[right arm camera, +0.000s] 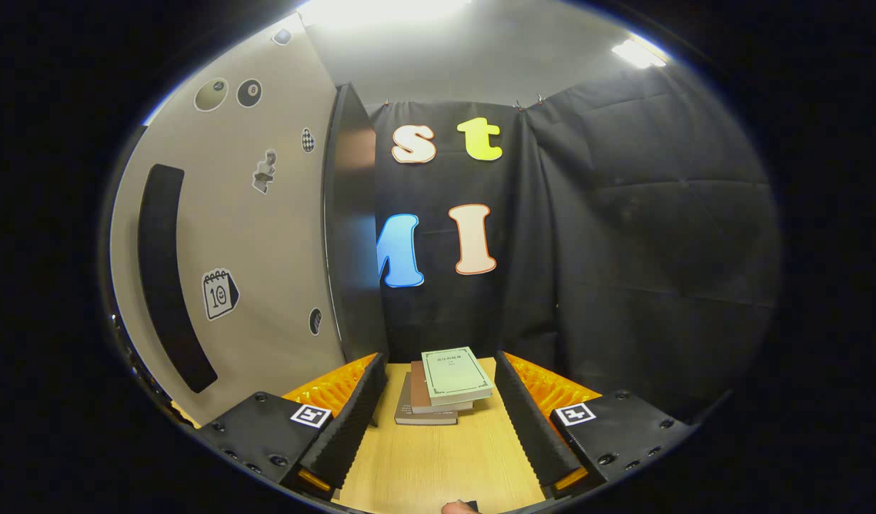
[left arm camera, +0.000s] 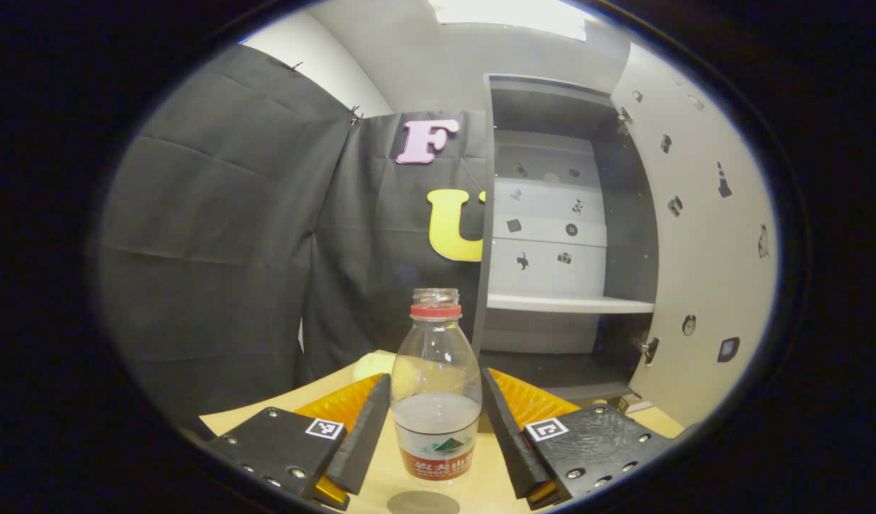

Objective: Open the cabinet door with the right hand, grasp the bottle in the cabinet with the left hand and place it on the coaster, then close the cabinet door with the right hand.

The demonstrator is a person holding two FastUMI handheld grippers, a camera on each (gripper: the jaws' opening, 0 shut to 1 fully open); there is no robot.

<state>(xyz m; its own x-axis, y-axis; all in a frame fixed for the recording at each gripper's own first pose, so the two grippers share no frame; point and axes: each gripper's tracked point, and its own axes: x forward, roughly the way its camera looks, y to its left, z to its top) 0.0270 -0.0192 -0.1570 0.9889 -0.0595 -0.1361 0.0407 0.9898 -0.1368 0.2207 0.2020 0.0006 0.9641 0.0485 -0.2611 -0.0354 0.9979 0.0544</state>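
Note:
A clear plastic bottle with a red neck ring, no cap and a red label stands upright between the fingers of my left gripper. Both fingers press its sides. Just below it, at the near edge of the wooden table, lies a round grey coaster; whether the bottle touches it I cannot tell. The cabinet behind stands open, its door swung out to the right. In the right gripper view, my right gripper is open with nothing between its fingers, beside the door's outer face with its long black handle.
A small stack of books lies on the wooden table ahead of the right gripper. A white shelf crosses the cabinet inside. Black cloth walls close the booth at the back and sides.

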